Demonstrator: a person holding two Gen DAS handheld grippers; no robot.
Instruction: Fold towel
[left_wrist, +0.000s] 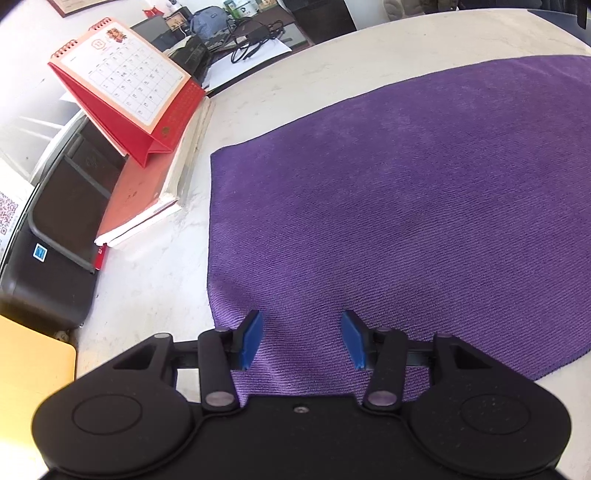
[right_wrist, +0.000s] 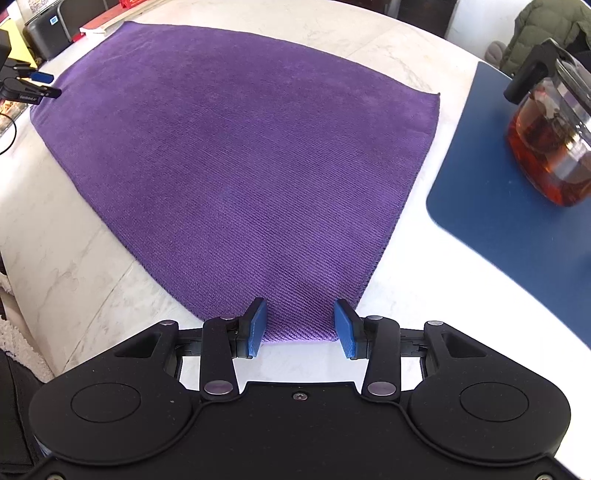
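Right wrist: towel (right_wrist: 240, 147) flat, lengthwise ahead

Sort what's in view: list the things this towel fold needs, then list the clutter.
Needed:
purple towel, spread flat
left gripper, jaws open over the towel's near edge
right gripper, jaws open at a near corner
table

Clutter:
desk calendar
red book
blue mat
glass teapot
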